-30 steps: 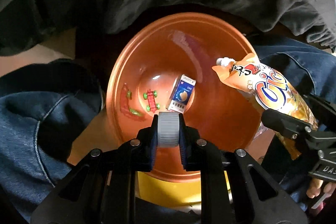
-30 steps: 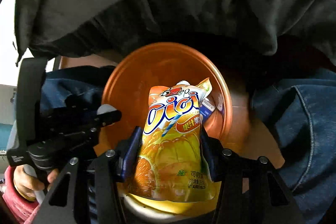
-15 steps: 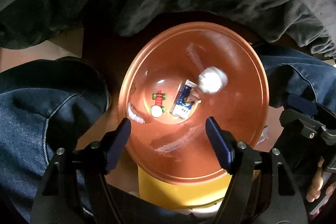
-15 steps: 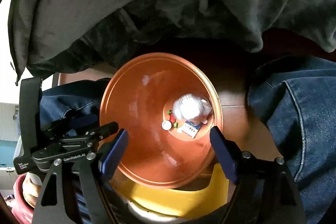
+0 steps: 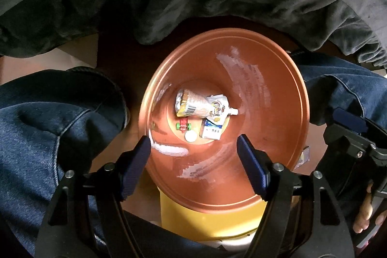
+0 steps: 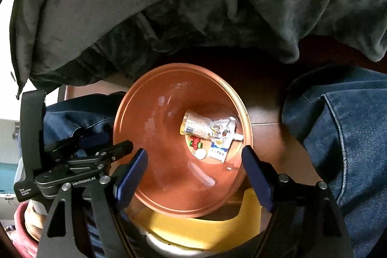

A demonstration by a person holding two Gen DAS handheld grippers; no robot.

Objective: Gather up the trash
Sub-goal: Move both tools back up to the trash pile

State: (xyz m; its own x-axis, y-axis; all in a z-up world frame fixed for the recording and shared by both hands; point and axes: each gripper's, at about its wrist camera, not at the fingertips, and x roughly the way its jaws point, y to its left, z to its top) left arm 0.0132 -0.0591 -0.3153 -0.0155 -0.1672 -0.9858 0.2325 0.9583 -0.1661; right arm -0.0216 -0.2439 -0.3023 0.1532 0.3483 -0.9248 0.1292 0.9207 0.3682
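Left wrist view: my left gripper (image 5: 193, 158) and right gripper (image 6: 194, 169) now gape empty; the juice pouch (image 5: 203, 105) and white cap (image 5: 190, 136) dropped to the bin (image 5: 278, 79) bottom, so both are collected.

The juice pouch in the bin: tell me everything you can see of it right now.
The juice pouch lies on its side at the bottom of the orange bin, free of both grippers. It looks like soft printed foil, orange and yellow with a pale panel, crumpled and slack. Its white spout points toward the bin's right wall. Its lower edge overlaps the blue-and-white carton; the small red and green wrapper sits against it below. Contents cannot be told.
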